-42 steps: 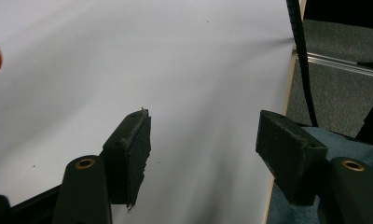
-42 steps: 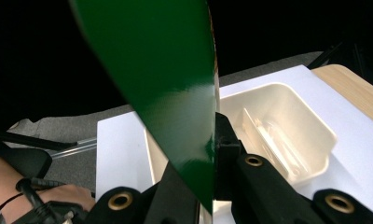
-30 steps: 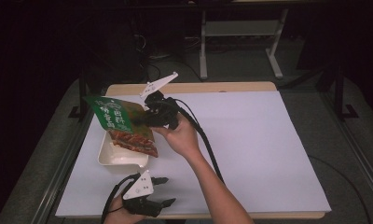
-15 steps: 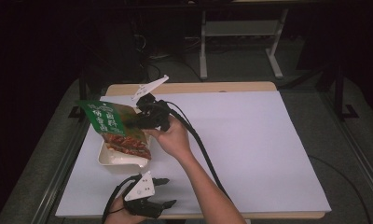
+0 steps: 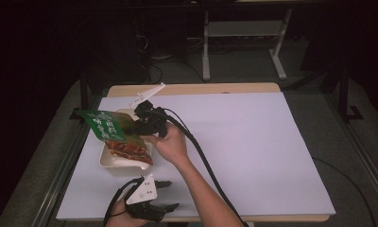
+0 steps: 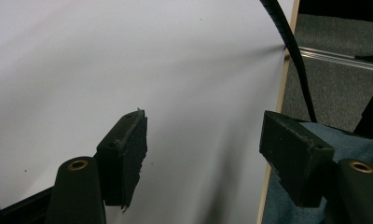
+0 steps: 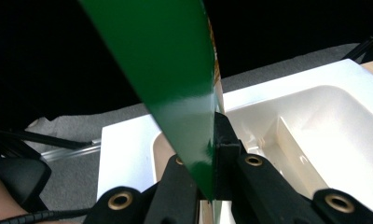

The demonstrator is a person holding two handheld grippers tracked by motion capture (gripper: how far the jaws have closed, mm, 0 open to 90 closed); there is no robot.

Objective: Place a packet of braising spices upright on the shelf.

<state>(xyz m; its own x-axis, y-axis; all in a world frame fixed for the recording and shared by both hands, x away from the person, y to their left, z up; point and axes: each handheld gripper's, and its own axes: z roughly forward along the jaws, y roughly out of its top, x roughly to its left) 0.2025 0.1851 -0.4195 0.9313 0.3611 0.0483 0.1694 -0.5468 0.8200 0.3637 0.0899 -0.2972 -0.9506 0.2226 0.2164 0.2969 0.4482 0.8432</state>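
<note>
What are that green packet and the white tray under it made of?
The green packet looks like thin glossy plastic film: it reflects light and shows as a flat sheet pinched in the right gripper. The tray seems to be smooth moulded plastic or foam, cream-white with rounded walls and a divider; which of the two I can't tell.

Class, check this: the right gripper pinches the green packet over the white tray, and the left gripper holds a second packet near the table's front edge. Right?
Not quite. The left gripper holds nothing: the left gripper view shows its jaws open over bare table. The right gripper does pinch the green packet over the white tray.
</note>
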